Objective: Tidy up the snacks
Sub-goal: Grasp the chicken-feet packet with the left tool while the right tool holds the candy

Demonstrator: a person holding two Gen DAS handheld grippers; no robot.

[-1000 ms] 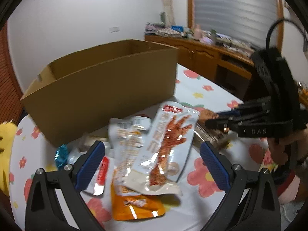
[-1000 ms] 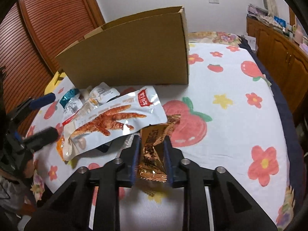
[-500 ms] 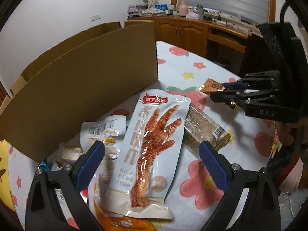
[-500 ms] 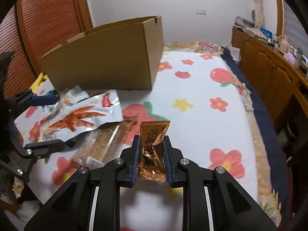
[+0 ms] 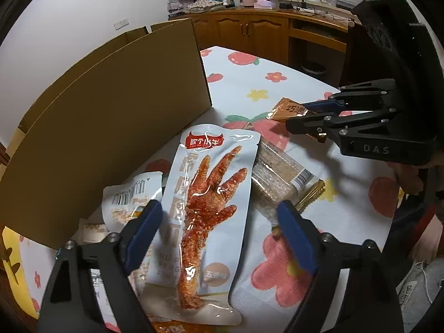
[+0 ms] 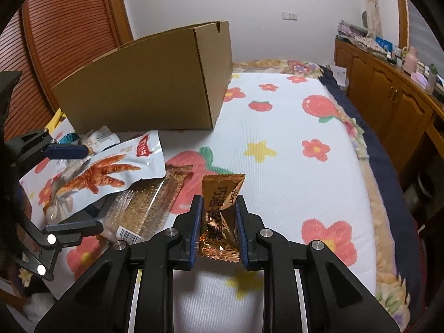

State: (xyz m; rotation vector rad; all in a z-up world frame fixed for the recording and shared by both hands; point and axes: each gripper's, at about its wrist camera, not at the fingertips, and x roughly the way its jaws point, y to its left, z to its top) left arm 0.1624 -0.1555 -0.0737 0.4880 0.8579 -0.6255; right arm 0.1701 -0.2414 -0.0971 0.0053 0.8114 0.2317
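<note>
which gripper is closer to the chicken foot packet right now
Left. The left gripper straddles the chicken foot packet, jaws just narrowing, not gripping. The right gripper is off beside it, clamping a gold wrapper.

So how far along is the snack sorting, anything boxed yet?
Nothing visibly boxed: the cardboard box shows only its outside, so its contents cannot be told. In hand: the right gripper is shut on a gold snack packet. The left gripper, its jaws just closing, straddles the chicken-foot packet without pressing it. Left: that packet, the clear-wrapped cracker pack and small packets by the box.
</note>
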